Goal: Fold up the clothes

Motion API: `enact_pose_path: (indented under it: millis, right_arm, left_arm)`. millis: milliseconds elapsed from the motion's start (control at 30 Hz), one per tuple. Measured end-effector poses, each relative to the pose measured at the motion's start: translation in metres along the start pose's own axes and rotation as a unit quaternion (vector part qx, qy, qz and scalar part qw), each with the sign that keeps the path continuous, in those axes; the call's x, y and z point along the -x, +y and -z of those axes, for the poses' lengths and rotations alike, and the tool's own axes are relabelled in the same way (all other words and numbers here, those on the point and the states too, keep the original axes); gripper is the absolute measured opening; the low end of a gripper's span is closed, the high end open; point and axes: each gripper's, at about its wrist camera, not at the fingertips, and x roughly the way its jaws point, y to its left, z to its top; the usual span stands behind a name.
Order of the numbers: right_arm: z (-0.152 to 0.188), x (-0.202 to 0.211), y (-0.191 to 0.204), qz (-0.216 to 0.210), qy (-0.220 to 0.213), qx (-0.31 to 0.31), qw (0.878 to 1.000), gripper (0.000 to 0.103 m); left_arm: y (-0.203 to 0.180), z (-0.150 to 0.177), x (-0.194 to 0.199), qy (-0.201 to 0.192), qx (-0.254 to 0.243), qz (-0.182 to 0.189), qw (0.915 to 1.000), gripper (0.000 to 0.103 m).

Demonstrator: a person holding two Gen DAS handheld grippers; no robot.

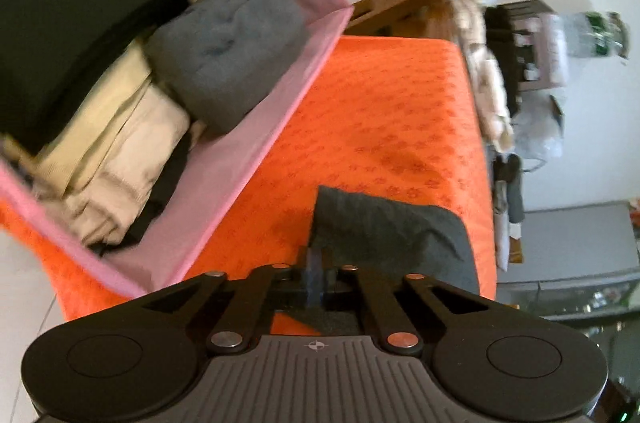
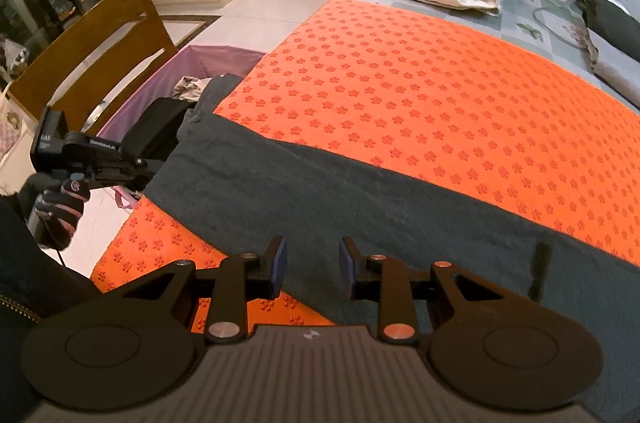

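Left gripper (image 1: pixel 316 265) fingers pinch dark grey knit garment (image 1: pixel 384 235) corner; right gripper (image 2: pixel 313 269) fingers part-open, empty. Risk: thin pinch slipping under pull.

mat (image 2: pixel 440 95): orange, darker flower print
garment (image 2: pixel 320 191): dark grey, plain
bin (image 1: pixel 256 127): pink fabric
clothes in bin (image 1: pixel 120 127): black, beige, grey
gripper pads (image 2: pixel 282 265): blue

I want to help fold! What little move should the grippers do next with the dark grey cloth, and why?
Probably close the right gripper on the near edge of the dark grey cloth. The left gripper already pinches one corner, while the right one is open above the cloth, which lies across the orange mat.
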Motion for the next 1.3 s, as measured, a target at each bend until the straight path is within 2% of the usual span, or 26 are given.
enact_pose_path:
  millis: [100,200,367,467,600,667,767,1033,1300]
  right_arm:
    - [-0.003,-0.003,0.004,-0.003,0.000,0.014,1.000,0.033]
    - [-0.005,-0.006,0.006,-0.008,-0.001,0.021,1.000,0.033]
    - [-0.006,-0.010,0.007,-0.016,-0.003,0.025,1.000,0.033]
    - [-0.006,-0.011,0.008,-0.021,-0.006,0.027,0.999,0.033]
    - [-0.006,-0.011,0.007,-0.025,-0.012,0.026,0.999,0.033]
    - [-0.006,-0.012,0.007,-0.026,-0.014,0.027,0.999,0.033]
    - [-0.007,-0.013,0.008,-0.028,-0.016,0.033,0.999,0.033]
    - [-0.026,-0.026,0.010,-0.039,-0.016,0.067,0.997,0.033]
    - [-0.043,-0.060,0.033,-0.062,0.004,0.147,0.987,0.033]
  left_arm:
    - [-0.007,0.006,0.002,0.007,0.025,-0.012,0.9996,0.031]
    - [-0.015,0.013,0.005,0.012,0.061,-0.030,0.9976,0.042]
    - [-0.027,0.020,0.007,0.017,0.124,-0.051,0.9908,0.042]
    - [-0.036,0.024,0.007,0.024,0.138,-0.055,0.9886,0.042]
    - [-0.051,0.031,0.006,0.029,0.122,-0.061,0.9903,0.040]
    - [-0.057,0.034,0.005,0.023,0.109,-0.056,0.9922,0.032]
    - [-0.068,0.038,0.005,0.009,0.083,-0.059,0.9947,0.007]
    - [-0.087,0.048,0.021,-0.032,0.039,-0.076,0.9959,0.004]
    - [-0.107,0.058,0.037,-0.047,-0.023,-0.087,0.9949,0.004]
